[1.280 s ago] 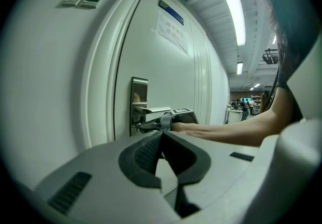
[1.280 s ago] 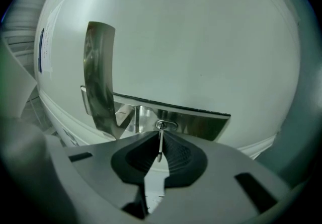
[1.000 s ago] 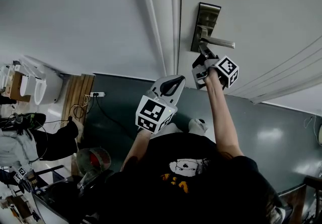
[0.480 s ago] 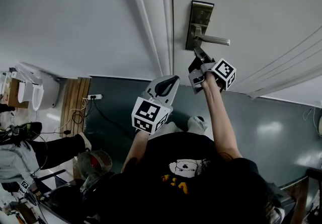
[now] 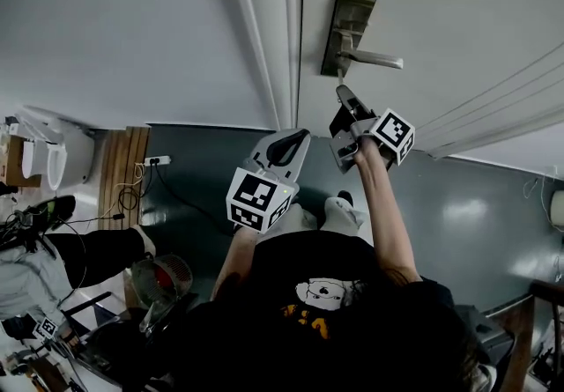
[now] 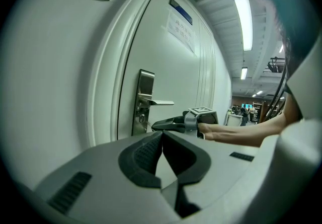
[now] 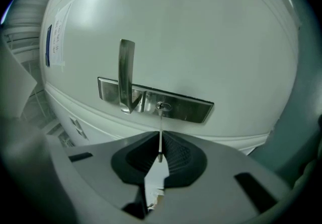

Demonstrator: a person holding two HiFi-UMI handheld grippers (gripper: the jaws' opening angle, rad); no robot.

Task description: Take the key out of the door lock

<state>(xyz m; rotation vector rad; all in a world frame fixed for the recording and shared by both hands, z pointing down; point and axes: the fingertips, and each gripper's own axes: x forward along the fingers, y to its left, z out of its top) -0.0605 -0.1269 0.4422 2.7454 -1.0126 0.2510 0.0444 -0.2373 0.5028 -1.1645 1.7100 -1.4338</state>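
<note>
One thin key (image 7: 161, 122) is pinched in the right gripper (image 7: 159, 140), its tip at the lock (image 7: 161, 105) on the door (image 7: 211, 36). If the pull tilts, the key may jam or slip out. Only the right gripper view shows the key, not the head view. The left gripper (image 6: 161, 137) is closed, empty.

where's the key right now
In the right gripper view the key sits pinched at centre between the jaws of the right gripper, its tip reaching up to the keyhole in the lock plate, just right of the door handle.
</note>
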